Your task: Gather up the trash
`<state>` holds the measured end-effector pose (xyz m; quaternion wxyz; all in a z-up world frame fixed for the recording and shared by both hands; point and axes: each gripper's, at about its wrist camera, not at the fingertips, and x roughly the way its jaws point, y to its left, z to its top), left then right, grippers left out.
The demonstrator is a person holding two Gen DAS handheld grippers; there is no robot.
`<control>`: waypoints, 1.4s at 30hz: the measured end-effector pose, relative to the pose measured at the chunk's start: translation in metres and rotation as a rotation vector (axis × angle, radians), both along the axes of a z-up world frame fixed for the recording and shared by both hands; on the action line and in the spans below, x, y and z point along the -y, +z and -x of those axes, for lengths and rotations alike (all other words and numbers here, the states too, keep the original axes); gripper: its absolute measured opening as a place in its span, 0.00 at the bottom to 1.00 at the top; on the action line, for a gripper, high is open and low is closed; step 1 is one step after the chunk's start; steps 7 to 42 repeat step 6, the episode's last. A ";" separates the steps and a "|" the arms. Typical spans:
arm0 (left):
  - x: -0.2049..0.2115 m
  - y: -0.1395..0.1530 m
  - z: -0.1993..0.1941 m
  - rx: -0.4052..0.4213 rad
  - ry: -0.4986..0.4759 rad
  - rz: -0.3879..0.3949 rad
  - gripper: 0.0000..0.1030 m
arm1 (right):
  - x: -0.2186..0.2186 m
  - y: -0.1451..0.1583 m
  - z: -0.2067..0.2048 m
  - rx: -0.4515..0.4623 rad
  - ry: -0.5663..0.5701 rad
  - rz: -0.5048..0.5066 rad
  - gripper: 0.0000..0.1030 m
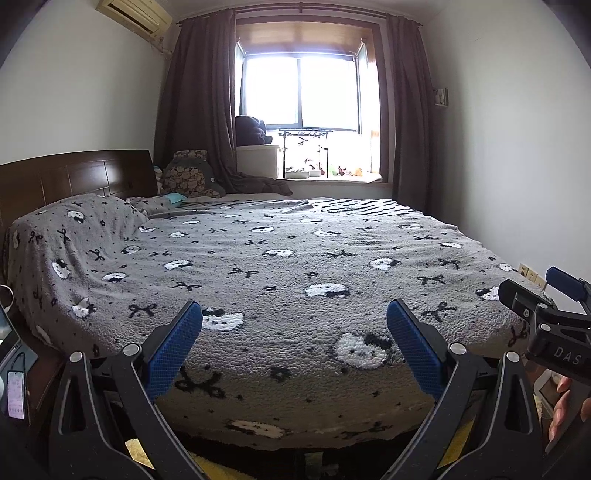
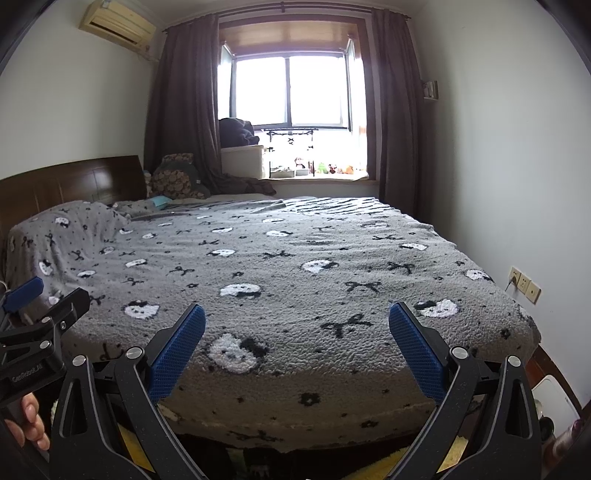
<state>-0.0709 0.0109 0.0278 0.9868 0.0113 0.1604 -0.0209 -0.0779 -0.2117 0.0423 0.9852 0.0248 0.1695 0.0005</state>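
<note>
Ahead, both spread grippers (image 1: 294,347) (image 2: 296,347) face bed (image 1: 295,258).

I'm looking into a home bedroom: a bed (image 1: 280,266) under a grey cat-print blanket, a wooden headboard (image 1: 74,177), brown curtains (image 1: 199,103) framing a window (image 1: 301,92), an air conditioner (image 1: 135,16) high up.

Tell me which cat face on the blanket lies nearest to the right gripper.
The white cat face just left of centre, between the open right gripper fingers at the blanket's near edge. The other faces lie farther up the bed.
</note>
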 end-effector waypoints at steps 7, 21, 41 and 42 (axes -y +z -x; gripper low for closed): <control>0.003 0.000 -0.001 0.000 0.009 -0.018 0.92 | 0.000 0.000 -0.001 -0.001 0.000 0.002 0.97; 0.003 0.000 -0.001 0.000 0.009 -0.018 0.92 | 0.000 0.000 -0.001 -0.001 0.000 0.002 0.97; 0.003 0.000 -0.001 0.000 0.009 -0.018 0.92 | 0.000 0.000 -0.001 -0.001 0.000 0.002 0.97; 0.003 0.000 -0.001 0.000 0.009 -0.018 0.92 | 0.000 0.000 -0.001 -0.001 0.000 0.002 0.97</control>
